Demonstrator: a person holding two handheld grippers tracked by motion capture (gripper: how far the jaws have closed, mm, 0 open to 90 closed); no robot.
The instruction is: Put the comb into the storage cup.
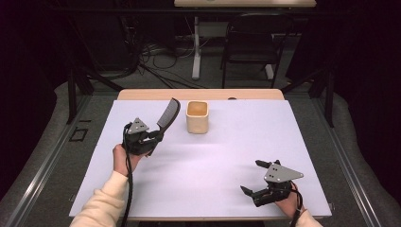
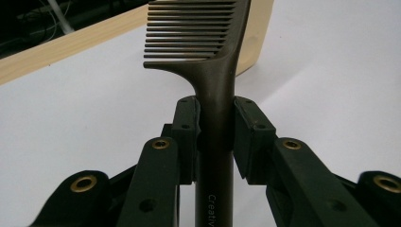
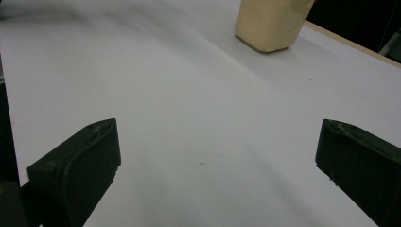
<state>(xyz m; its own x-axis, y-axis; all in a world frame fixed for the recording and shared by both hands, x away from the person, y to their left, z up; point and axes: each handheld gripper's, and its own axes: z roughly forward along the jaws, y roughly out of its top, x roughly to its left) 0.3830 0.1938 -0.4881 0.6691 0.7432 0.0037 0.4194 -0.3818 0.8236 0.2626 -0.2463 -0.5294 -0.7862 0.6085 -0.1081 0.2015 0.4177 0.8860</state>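
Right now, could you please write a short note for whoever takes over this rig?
Left gripper: jaws shut on the handle of the dark comb, lifted off the white table cover, teeth end pointing up and away toward the cup.
Right gripper: jaws open, holding nothing, low over the cover's near right corner.
Beige cup: upright near the far middle, just right of the comb; it looks empty.
Done: comb picked up.
Left, probably: stand the comb in the cup, then release.
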